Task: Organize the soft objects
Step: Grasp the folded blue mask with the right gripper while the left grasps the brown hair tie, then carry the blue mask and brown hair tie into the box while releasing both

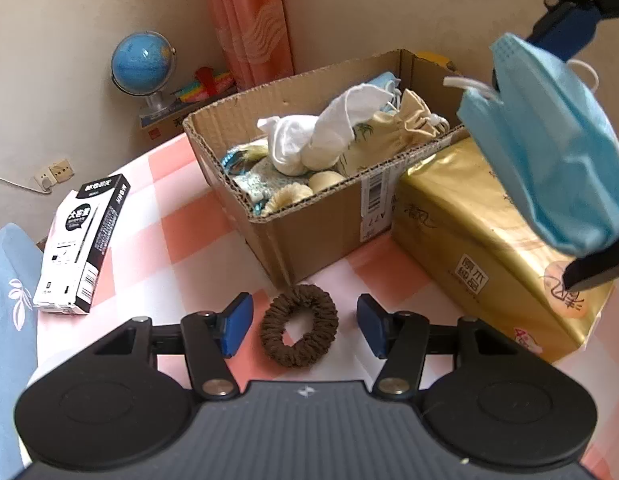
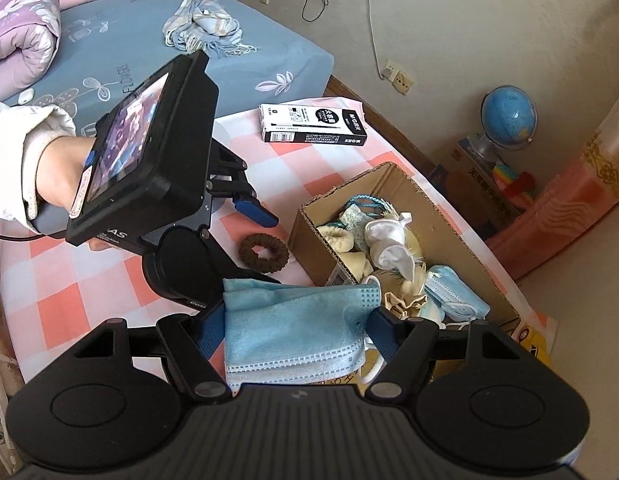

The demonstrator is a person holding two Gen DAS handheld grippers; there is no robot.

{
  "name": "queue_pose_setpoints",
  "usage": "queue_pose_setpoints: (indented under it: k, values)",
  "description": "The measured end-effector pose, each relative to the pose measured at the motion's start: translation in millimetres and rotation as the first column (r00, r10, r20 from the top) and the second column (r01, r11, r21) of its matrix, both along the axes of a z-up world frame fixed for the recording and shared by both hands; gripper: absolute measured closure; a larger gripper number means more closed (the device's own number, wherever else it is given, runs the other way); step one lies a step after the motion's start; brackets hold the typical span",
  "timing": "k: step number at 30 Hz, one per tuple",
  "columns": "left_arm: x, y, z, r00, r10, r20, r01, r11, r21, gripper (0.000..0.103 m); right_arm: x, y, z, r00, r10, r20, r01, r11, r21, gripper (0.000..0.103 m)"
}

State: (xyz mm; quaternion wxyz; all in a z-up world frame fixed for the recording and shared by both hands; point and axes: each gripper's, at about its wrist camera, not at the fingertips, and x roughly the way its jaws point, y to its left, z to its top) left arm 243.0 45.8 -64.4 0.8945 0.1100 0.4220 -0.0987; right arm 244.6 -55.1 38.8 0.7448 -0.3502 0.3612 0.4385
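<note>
Checked tablecloth [image 1: 181,236] carries the cardboard box [image 1: 309,236] collecting soft things; left gripper [image 1: 299,326] straddles the brown scrunchie [image 1: 299,326], pads seemingly not yet touching, while right gripper [image 2: 295,334] clamps a blue mask [image 2: 293,328] for boxing.

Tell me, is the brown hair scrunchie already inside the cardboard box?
No, the brown scrunchie lies on the checked tablecloth in front of the cardboard box, between the left tool's open fingers.
</note>
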Motion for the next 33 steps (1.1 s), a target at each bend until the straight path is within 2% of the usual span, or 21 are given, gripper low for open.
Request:
queue_pose_setpoints:
  k: [6,8,10,20,29,33]
  values:
    - [3.6,2.3,-4.3,1.000,0.003,-0.015,-0.003,1.000,-0.019,0.046,0.0,-4.1,4.5,1.000,-0.023,0.007,0.023,1.000,0.006,0.026]
    - [4.7,3.3,-4.0,1.000,0.000,-0.023,0.000,0.999,-0.037,0.051,0.4,-4.6,5.1,1.000,-0.026,0.011,0.026,1.000,0.003,0.027]
    - [6.8,5.9,-3.9,0.999,-0.001,-0.037,-0.001,0.998,-0.066,0.060,0.5,-5.0,6.3,0.999,-0.031,0.013,0.031,1.000,0.005,0.026]
    - [2.2,7.4,-1.3,0.999,-0.010,-0.051,0.006,0.997,-0.082,0.068,1.7,-10.7,8.9,0.999,-0.044,0.018,0.044,0.999,0.012,0.027]
    - [-20.9,6.1,22.3,0.997,-0.066,-0.025,0.063,0.992,-0.112,0.069,1.4,-15.5,6.2,0.997,-0.074,0.016,0.074,0.996,0.041,0.027]
    - [-34.5,7.7,42.7,0.994,-0.111,0.009,0.112,0.987,-0.119,0.069,-5.1,-21.1,6.5,0.991,-0.132,0.036,0.130,0.989,0.072,0.027]
